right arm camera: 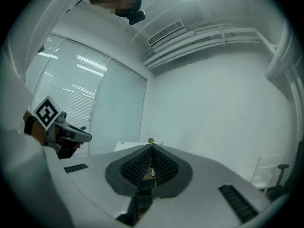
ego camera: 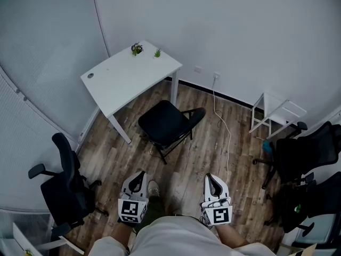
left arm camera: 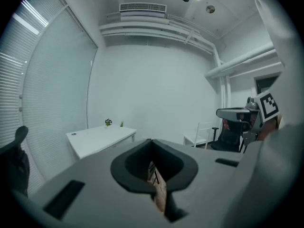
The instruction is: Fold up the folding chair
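Wood floor (ego camera: 213,159), seen from above: the folding chair (ego camera: 168,122) stands open just right of the white bench (ego camera: 128,79). Left hand-held gripper (ego camera: 139,177) and right hand-held gripper (ego camera: 212,179), both near, are clenched and empty. Likely hazards: jaws left closed cannot take the frame, and the collapsing chair may strike the bench or snag the cable (ego camera: 224,127)

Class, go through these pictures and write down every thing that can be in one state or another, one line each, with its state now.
folding chair: unfolded, standing on the floor, untouched.
left tool: shut, empty.
right tool: shut, empty.
cable: leads from the wall socket, slack on the floor.
white table: upright, two small plants at its far edge.
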`<state>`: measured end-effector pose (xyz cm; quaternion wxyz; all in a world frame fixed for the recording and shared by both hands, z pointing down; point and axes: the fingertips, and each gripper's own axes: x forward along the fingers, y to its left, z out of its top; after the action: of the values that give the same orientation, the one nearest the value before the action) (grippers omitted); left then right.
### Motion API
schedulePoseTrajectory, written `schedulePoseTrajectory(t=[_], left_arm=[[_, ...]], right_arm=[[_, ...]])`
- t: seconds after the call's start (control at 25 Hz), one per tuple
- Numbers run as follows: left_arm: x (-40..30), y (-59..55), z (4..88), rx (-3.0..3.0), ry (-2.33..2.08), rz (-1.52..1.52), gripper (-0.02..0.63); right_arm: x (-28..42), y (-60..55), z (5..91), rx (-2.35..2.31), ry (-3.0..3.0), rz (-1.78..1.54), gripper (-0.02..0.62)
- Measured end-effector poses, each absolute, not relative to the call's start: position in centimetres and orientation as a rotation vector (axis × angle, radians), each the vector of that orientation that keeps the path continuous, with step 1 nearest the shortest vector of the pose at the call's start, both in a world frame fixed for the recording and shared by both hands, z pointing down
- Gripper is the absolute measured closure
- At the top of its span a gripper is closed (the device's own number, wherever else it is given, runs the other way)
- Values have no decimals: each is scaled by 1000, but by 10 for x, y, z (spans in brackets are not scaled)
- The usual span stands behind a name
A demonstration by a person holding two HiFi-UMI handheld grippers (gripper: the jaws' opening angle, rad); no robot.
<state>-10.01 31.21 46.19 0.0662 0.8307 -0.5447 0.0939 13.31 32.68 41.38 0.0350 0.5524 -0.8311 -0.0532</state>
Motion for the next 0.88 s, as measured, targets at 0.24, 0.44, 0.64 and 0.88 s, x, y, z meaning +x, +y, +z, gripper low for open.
schedulePoseTrajectory(t=[0.24, 0.44, 0.64, 0.88], left_arm=[[-123, 246, 460, 2523, -1611, 277, 598], [-142, 200, 459, 2534, -1577, 279, 598], [-159, 153, 455, 2555, -1544, 279, 598], [-173, 108, 458, 2579, -1514, 275, 598]], right_arm=[[113, 266, 410, 1743, -2515, -162, 574], [95, 225, 405, 1774, -2488, -160, 574], [78, 187, 403, 1808, -2457, -145, 574], [61, 153, 402, 1842, -2433, -163, 574]])
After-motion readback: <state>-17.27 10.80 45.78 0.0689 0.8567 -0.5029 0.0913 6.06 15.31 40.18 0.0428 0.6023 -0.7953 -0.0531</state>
